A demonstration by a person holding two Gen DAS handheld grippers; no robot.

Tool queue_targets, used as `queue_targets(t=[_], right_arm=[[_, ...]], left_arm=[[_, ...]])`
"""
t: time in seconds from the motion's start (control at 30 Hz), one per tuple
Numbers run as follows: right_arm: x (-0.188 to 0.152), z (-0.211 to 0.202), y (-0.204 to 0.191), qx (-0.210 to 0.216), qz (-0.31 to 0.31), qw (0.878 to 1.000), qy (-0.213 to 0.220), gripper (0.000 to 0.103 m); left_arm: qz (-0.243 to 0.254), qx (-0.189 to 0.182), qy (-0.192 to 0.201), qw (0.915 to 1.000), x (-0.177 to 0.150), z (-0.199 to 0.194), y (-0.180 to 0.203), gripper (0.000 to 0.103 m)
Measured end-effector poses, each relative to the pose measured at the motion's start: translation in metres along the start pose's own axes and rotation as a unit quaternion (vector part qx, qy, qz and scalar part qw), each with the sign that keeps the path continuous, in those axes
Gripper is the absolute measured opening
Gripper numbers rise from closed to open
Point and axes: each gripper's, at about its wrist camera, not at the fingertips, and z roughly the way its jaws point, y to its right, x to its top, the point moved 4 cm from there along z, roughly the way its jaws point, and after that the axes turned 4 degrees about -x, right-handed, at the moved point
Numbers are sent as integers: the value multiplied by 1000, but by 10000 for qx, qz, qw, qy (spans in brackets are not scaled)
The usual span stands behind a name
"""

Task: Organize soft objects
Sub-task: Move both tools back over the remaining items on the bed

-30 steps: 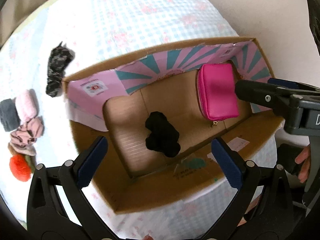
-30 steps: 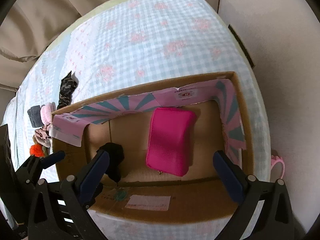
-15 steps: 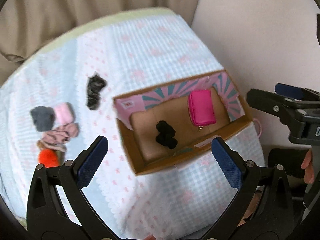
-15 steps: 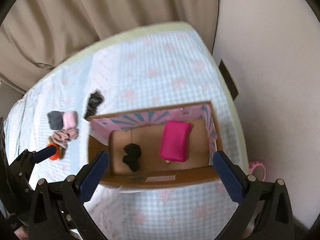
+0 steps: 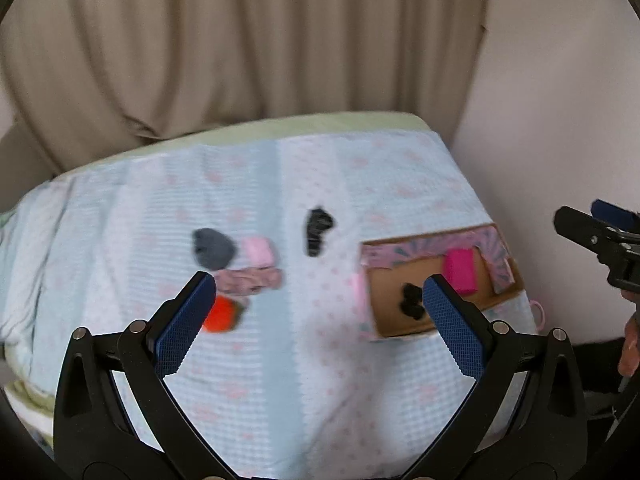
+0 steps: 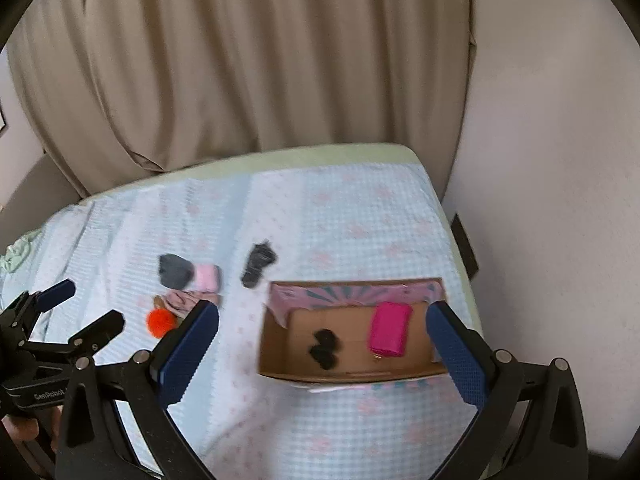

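two soft items in the box [image 6: 280,364], five outside

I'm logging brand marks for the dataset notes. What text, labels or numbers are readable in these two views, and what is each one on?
"GenRobot": white lettering on the body of the left tongs, seen in the right wrist view; it runs off behind the right tongs.
White label on the near flap of the cardboard box: too blurred to read.
Printed pink and teal box lining: no legible words.

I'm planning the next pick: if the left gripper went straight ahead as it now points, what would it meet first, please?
Probably the bare checked bedspread: the open left gripper aims between the orange pom-pom and the cardboard box. Depth is unclear.
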Motion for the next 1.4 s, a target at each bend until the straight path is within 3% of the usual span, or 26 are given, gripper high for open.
queue_targets(t=[0.27, 0.63, 1.07, 1.27, 1.4], right_arm=[[0, -22, -66, 342, -65, 9988, 339, 103], [5, -11, -174, 438, -82, 9983, 381, 103], [-7, 67, -260, 284, 467, 9983, -208, 103], [-17, 129, -282, 330, 625, 9958, -590, 103], [-24, 177, -288, 481, 560, 9933, -894, 103]], left_arm=[[-559, 349, 322, 9973, -21, -49, -91, 103], [-663, 131, 191, 9975, -40, -54, -203, 103], [-548, -555, -507, 9957, -49, 21, -297, 103], [-567, -995, -1056, 9878, -61, 84, -314, 103], [-970, -1286, -1381, 9772, -72, 131, -318, 103]])
